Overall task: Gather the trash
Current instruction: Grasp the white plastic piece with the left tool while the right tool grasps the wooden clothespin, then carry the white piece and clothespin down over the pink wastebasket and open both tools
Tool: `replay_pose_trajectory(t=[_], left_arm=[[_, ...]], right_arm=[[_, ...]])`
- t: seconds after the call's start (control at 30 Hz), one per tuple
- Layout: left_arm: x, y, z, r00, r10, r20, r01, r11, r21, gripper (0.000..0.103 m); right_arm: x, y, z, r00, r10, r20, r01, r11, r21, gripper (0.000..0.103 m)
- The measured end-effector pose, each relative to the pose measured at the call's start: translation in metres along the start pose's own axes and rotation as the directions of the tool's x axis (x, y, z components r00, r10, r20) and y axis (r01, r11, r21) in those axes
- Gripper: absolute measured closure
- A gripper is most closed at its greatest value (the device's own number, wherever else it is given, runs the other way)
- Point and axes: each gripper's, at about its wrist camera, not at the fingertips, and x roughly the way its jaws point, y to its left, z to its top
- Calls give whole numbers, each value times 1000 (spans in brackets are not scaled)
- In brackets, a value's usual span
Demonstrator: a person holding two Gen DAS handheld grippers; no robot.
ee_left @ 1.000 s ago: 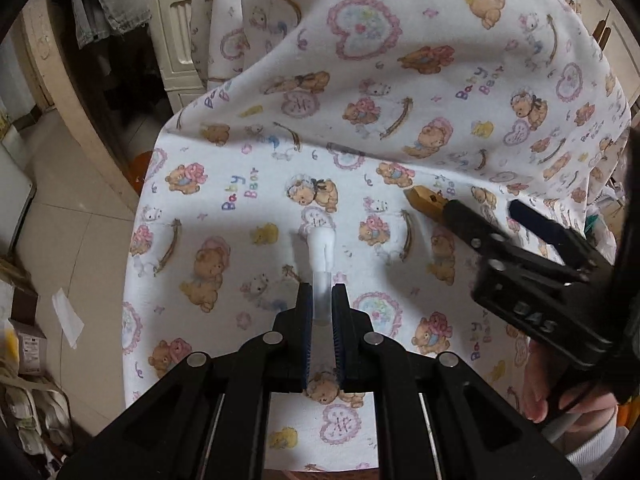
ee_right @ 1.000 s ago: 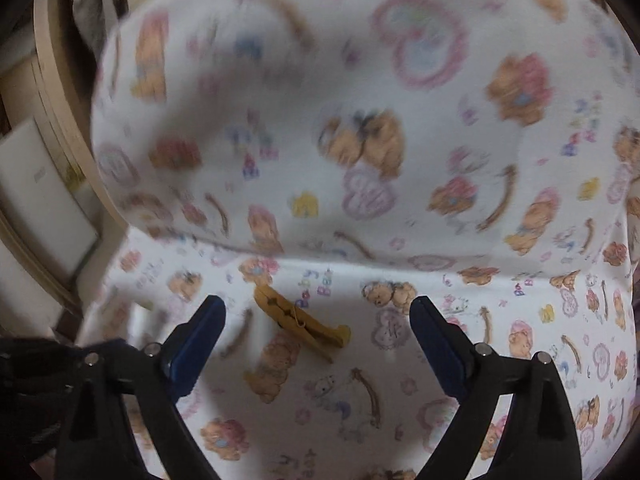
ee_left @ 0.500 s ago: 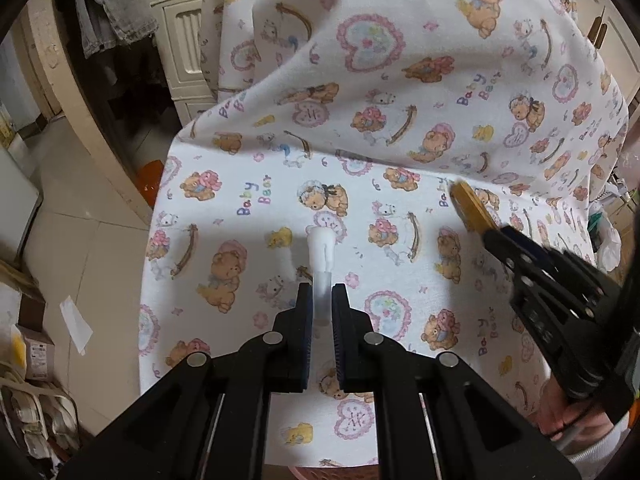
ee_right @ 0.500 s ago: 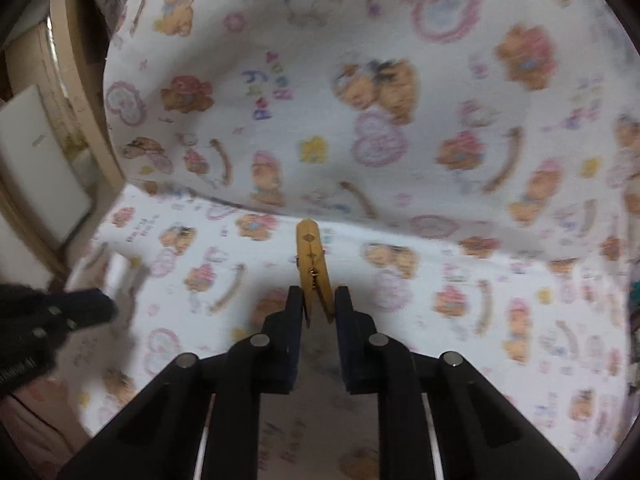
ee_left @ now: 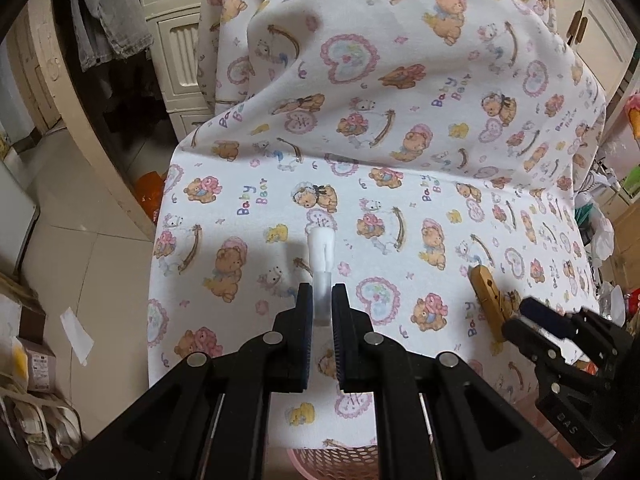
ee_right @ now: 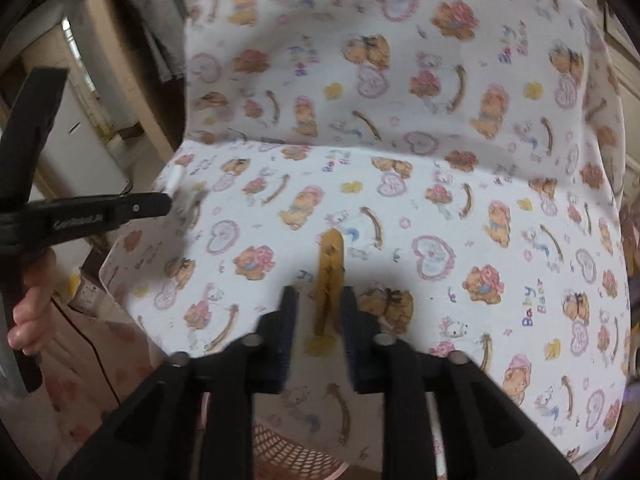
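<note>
Two bits of trash up off the cloth, or nearly so. Started with the bear-print cloth (ee_left: 248, 240), draped over a flat top and a raised back, with whatever lay beneath hidden. Spotted a pink basket (ee_left: 336, 460) poking out under the near edge. Judged it the bin, so called the step the carry-and-drop rather than the pick.

Caught the left gripper (ee_left: 322, 292) clamped tight on a small white plastic piece (ee_left: 321, 252), lifted clear above the cloth. Caught the right gripper (ee_right: 318, 296) with jaws opening around a wooden clothes peg (ee_right: 329, 272). Made out a sliver of gap on one side, though blur made it hard to be sure. Reckoned the next move called for bringing both loads back over the basket mouth before letting go fully, or else risked the peg landing on the cloth again.

Got from the left view alone the peg's tilt, jutting ahead of the right gripper, plus a paper scrap (ee_left: 76, 334) on the floor. Got from the right view alone that gap, and a hand (ee_right: 32, 300) on the left gripper's handle.
</note>
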Motion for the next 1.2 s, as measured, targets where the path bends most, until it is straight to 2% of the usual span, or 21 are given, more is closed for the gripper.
replay_pose_trajectory(t=[0.2,0.3,0.37,0.4,0.5,0.6,1.0,1.1,1.2], left_arm=[[1,-3,-3,1000,-5,-12,6,1000,13,95],[3,-4,-3,1000,-3,-14,3,1000,21,95],[3,-4,-3,1000,-12,-20,12,1000,15,95],[4,-4,-3,1000,-17,-24,17,1000,13,95],[5,-7,-3,999,-19,-27,20,1000,17,95],[3,-10,-4,1000,-20,-20,20,1000,23,95],[10,-19,-8,999,-5,-36,7,998,59,95],[12,-21,-8,999,-5,-40,7,998,63,95],[13,-23,-8,999,-2,-39,5,998,67,95]], right_arm=[[18,-4,9,1000,-7,-25,8,999,52,75],[26,-6,13,999,-37,-39,39,998,53,76],[34,-6,13,996,-77,-46,80,995,63,78],[34,-8,12,997,-72,-41,75,994,82,79],[31,-13,10,998,-38,-43,43,993,111,89],[28,-9,8,996,-80,-32,82,993,80,89],[26,-10,6,997,-64,-35,66,996,54,89],[33,-4,9,995,-72,-64,73,997,16,87],[34,3,6,991,-121,-47,121,993,-12,88]])
